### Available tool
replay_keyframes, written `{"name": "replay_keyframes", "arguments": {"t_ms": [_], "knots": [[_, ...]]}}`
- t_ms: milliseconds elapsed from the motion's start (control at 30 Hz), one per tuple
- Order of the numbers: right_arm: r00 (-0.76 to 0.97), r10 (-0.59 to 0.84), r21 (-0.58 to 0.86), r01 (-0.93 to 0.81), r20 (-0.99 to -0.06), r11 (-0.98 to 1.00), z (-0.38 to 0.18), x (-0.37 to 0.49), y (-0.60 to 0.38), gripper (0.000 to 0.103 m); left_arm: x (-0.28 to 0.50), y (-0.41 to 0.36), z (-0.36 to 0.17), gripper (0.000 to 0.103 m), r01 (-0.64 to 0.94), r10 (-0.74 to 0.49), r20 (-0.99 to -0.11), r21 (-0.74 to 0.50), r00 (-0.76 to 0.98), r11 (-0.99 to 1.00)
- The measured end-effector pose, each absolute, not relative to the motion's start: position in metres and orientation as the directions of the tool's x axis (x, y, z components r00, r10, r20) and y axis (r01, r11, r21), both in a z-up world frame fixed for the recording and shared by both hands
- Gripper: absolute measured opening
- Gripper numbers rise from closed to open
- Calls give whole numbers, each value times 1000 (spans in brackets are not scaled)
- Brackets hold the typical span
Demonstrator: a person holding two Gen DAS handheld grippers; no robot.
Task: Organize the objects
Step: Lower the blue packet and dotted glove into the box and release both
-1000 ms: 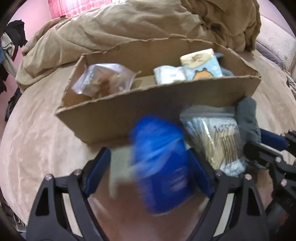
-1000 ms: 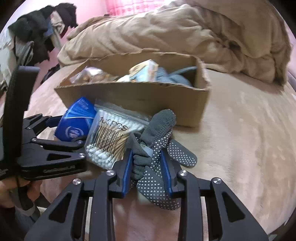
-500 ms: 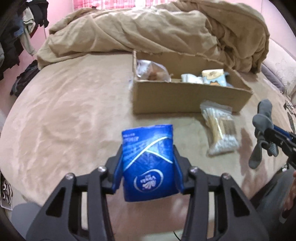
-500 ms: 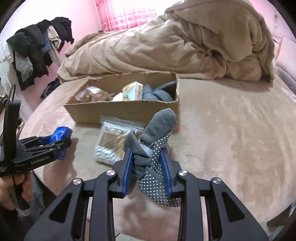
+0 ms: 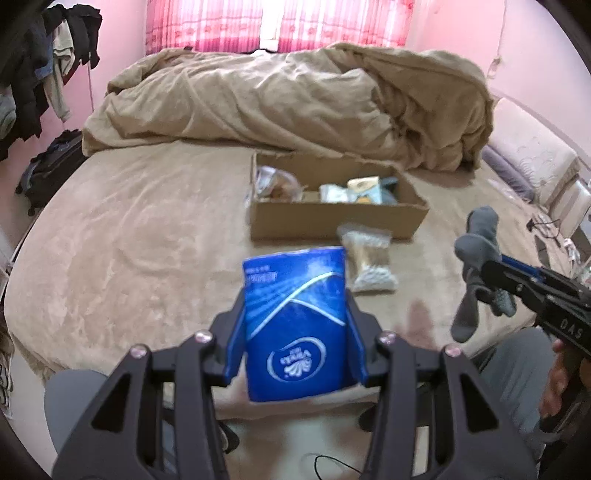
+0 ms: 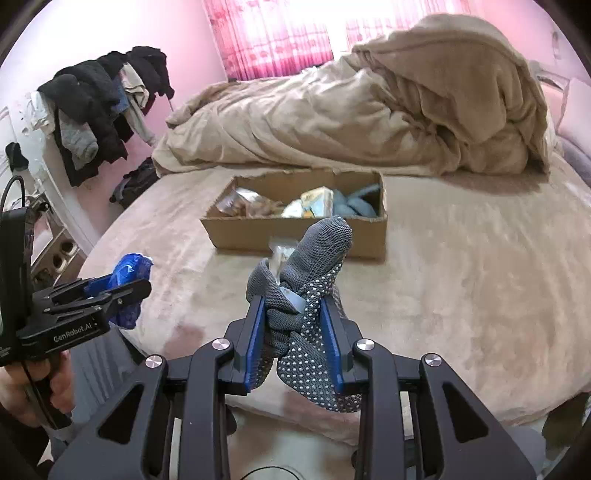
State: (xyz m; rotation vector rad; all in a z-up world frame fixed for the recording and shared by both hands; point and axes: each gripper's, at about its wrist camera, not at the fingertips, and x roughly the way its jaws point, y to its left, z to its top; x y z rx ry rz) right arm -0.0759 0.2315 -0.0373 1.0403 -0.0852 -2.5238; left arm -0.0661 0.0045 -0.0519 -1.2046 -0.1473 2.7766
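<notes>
Left wrist: left gripper [image 5: 295, 328] clamps blue pack [image 5: 295, 321]; right gripper [image 6: 293, 339] pinches, seemingly, gloves [image 6: 310, 295].

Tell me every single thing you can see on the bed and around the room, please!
Brown open cardboard box: one, on the tan bed cover, holding packets.
Clear plastic bag of cotton swabs: one, white and tan, lying just in front of the box.
Crumpled tan duvet: one, heaped behind the box.
Dark clothes on a rack: a pile, black and grey, by the pink wall.
Pink curtains: at the window behind the bed.
Blue plastic tissue pack: one, squeezed in the left claw.
Grey knitted gloves with white dots: a bundle, pinched in the right claw.
Person's hand: holding the left claw's handle.
</notes>
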Motion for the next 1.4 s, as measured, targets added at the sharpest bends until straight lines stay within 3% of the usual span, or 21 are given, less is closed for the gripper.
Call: {"name": "replay_keyframes", "arguments": {"t_ms": [600, 1400], "knots": [[-711, -430, 185, 399, -556, -898, 18, -104, 225, 31, -101, 26, 18, 47, -149, 217, -613, -161, -760, -976], [-663, -461, 171, 456, -590, -874, -20, -227, 161, 31, -195, -17, -27, 47, -94, 173, -637, -156, -751, -983]]}}
